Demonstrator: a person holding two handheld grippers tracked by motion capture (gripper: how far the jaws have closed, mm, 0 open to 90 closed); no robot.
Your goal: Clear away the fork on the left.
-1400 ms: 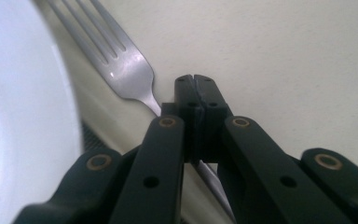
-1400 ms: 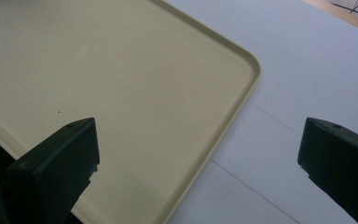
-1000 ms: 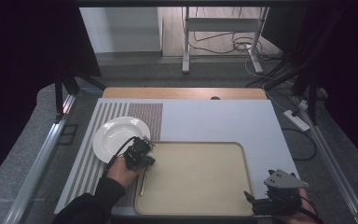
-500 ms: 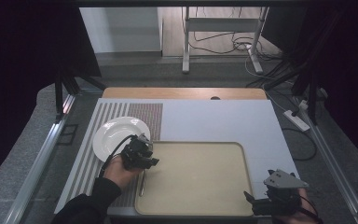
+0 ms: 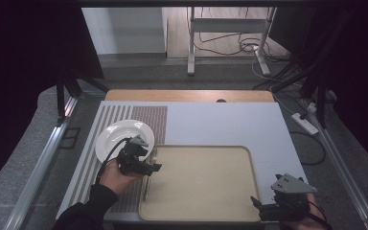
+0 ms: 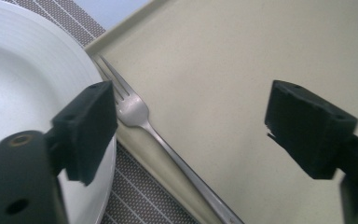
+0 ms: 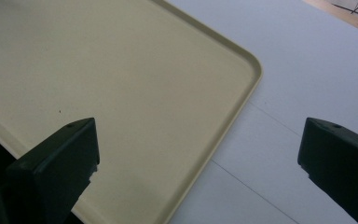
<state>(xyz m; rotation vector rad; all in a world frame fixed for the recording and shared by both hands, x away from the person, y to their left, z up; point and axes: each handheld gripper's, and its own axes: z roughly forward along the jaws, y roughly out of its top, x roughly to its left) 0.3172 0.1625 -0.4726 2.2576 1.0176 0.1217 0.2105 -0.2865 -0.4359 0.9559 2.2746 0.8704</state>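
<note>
Two grippers are at work: the left gripper (image 5: 146,163) hovers over the slim silver metal fork (image 6: 135,114), its fingers (image 6: 86,128) just having spread apart, nothing clamped. That fork lies along the left rim of the beige rectangular plastic tray (image 5: 201,182), beside the round white ceramic plate (image 5: 120,136). At the worktop's (image 5: 220,122) near right corner, the right gripper (image 5: 263,208) has its fingers released, empty.

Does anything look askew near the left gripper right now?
Yes: the fork lies along the left rim of the beige tray, half on the edge rather than flat inside, tines beside the white plate. The left gripper has just been opening; its jaws stand apart above the fork without touching it.
</note>
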